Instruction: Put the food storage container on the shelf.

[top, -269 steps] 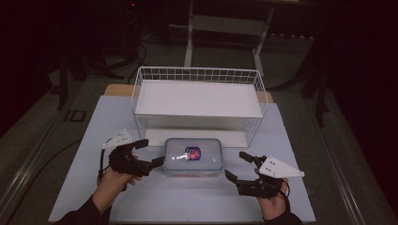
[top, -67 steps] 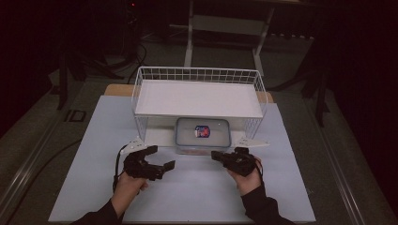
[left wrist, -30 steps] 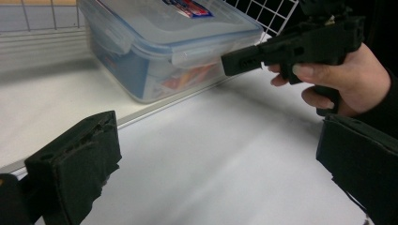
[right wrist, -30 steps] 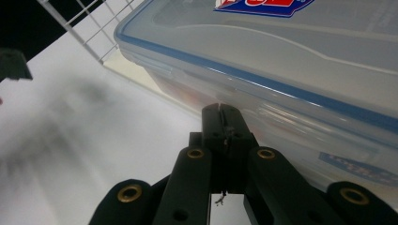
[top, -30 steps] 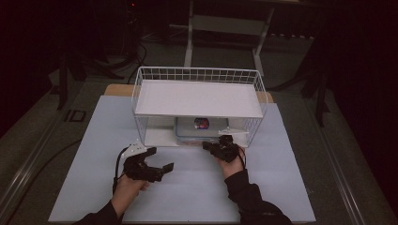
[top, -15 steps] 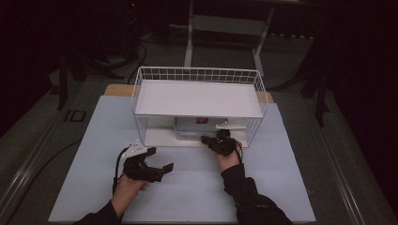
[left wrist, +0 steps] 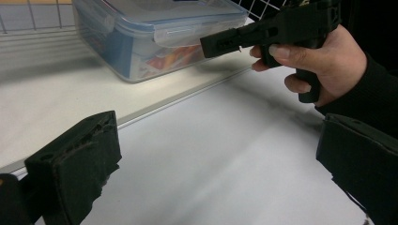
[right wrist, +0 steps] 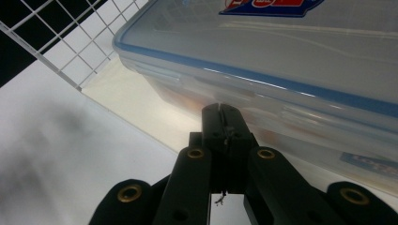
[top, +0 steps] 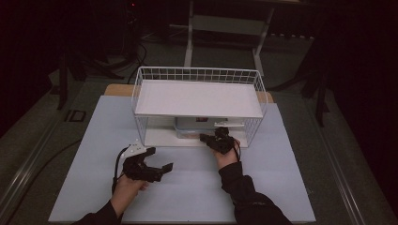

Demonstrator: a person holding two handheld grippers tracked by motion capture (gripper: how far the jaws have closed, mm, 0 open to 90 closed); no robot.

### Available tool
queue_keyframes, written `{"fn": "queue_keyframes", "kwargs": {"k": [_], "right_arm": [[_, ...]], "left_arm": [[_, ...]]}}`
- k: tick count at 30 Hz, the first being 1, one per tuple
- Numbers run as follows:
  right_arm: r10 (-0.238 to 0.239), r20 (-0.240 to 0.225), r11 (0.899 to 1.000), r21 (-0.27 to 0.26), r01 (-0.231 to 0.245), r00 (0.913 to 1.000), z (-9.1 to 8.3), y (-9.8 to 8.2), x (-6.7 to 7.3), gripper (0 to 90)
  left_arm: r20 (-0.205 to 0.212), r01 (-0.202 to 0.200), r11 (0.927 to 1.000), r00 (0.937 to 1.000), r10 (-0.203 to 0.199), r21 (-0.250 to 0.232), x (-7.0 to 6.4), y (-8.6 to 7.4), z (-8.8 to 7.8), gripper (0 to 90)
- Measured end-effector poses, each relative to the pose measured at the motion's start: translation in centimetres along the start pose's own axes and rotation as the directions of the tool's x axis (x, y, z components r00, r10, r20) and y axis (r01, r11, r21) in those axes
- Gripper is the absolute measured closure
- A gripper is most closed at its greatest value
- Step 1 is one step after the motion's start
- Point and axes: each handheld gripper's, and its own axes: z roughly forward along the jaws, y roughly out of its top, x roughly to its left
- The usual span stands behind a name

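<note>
Jaws of my right gripper are pressed together, empty, tips against the near side wall of the clear plastic box with the blue-rimmed lid. It sits straight ahead on the white wire rack's lower shelf, long axis crosswise. My left gripper waits farther back, jaws apart.

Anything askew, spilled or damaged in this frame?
Nothing stands out. The clear container sits flat on the wire rack's lower shelf, lid on, nothing spilled. The right gripper, jaws shut, points at its side.
</note>
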Motion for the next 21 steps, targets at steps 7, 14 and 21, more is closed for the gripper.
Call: {"fn": "queue_keyframes", "kwargs": {"k": [7,14,21], "right_arm": [[-0.002,-0.021,1.0,-0.006,0.002,0.9998,0.3,0.0,0.5,88.5],[-0.028,-0.038,0.999,-0.029,0.027,0.9989,-1.0,-0.8,1.4,69.2],[-0.038,-0.082,0.996,-0.085,0.031,0.9959,-3.1,-1.8,1.8,28.8]], "left_arm": [[0.001,-0.006,1.0,1.0,0.006,0.003,0.0,0.0,0.0,0.2],[-0.002,-0.023,0.9997,0.9997,0.023,-0.005,-0.3,0.3,-0.2,0.2],[0.023,-0.039,0.9992,0.999,0.039,-0.007,-0.7,0.3,0.0,0.2]]}}
